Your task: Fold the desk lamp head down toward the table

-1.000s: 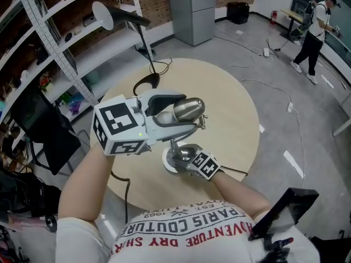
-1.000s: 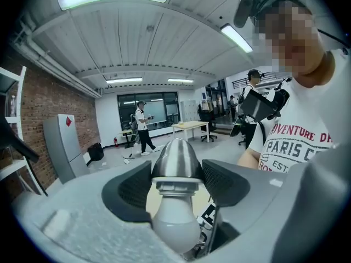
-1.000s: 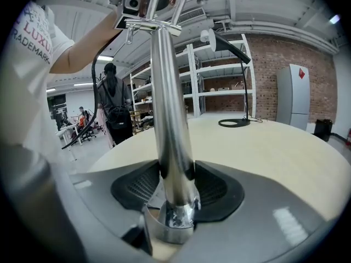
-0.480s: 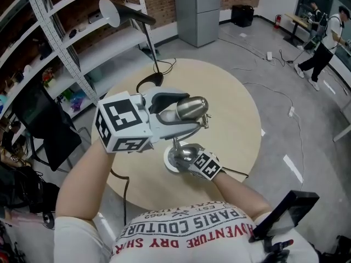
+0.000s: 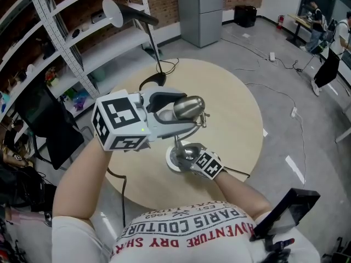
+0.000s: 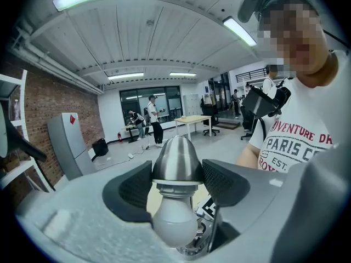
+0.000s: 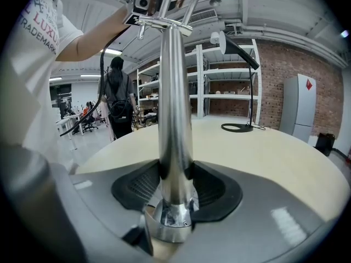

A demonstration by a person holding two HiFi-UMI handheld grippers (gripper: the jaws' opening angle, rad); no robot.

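Pale round table [image 5: 236,114] stood on a grey floor, with metal shelves [image 5: 66,43] against a brick wall behind it and a black lamp [image 5: 143,18] at its far edge. Near the table's front edge stood the silver desk lamp, its round base [image 5: 171,161] on the tabletop and its post [image 7: 174,108] upright. The left gripper [image 5: 185,112] was raised above the base, its pads pressed on either side of the metal lamp head [image 6: 176,160], with the white bulb [image 6: 174,226] pointing back toward that gripper's camera. The lamp head lay roughly level, well above the table. The right gripper [image 7: 175,177] sat low, its jaws closed on the post just above the base.
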